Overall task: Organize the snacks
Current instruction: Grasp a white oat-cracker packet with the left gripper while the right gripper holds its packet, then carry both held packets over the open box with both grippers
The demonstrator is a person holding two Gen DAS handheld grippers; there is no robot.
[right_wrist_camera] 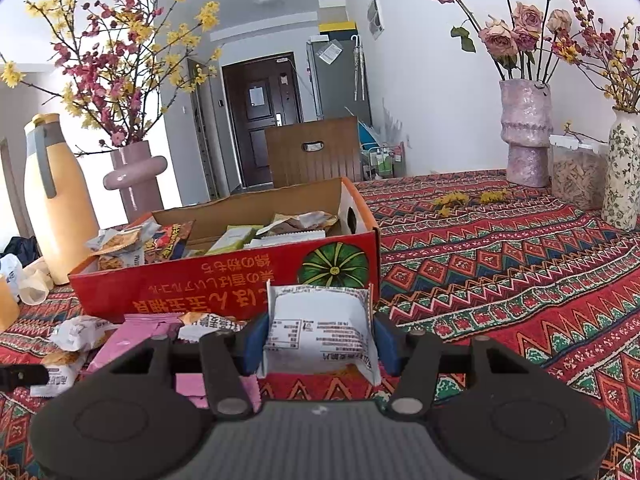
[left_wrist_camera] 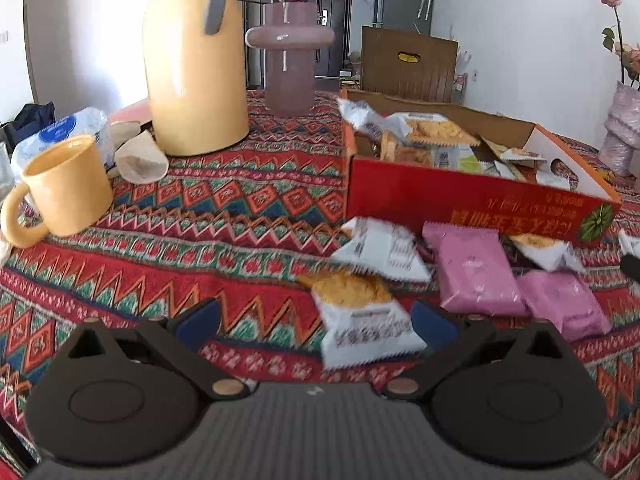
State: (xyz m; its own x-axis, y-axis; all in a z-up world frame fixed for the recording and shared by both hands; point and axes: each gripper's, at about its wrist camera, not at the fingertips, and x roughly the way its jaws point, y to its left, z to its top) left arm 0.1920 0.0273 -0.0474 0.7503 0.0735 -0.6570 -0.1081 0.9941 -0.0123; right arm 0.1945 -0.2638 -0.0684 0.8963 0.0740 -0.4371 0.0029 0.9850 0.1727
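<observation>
A red cardboard box (left_wrist_camera: 460,200) (right_wrist_camera: 180,292) stands on the patterned tablecloth, with several snack packets inside. More packets lie loose in front of it: pink ones (left_wrist_camera: 476,272) (right_wrist_camera: 132,344) and white cracker ones (left_wrist_camera: 384,252). My left gripper (left_wrist_camera: 316,320) is open just above the cloth. A white cracker packet (left_wrist_camera: 360,320) lies between its fingers, close to the right pad and not squeezed. My right gripper (right_wrist_camera: 320,340) is shut on a white snack packet (right_wrist_camera: 320,320), held upright just in front of the box's near wall.
A tall yellow jug (left_wrist_camera: 192,72), a yellow mug (left_wrist_camera: 64,188) and a pink vase (left_wrist_camera: 288,64) stand left of the box. A wooden chair (right_wrist_camera: 316,152) is behind it. Two vases (right_wrist_camera: 524,132) and a clear jar (right_wrist_camera: 576,176) stand at the far right.
</observation>
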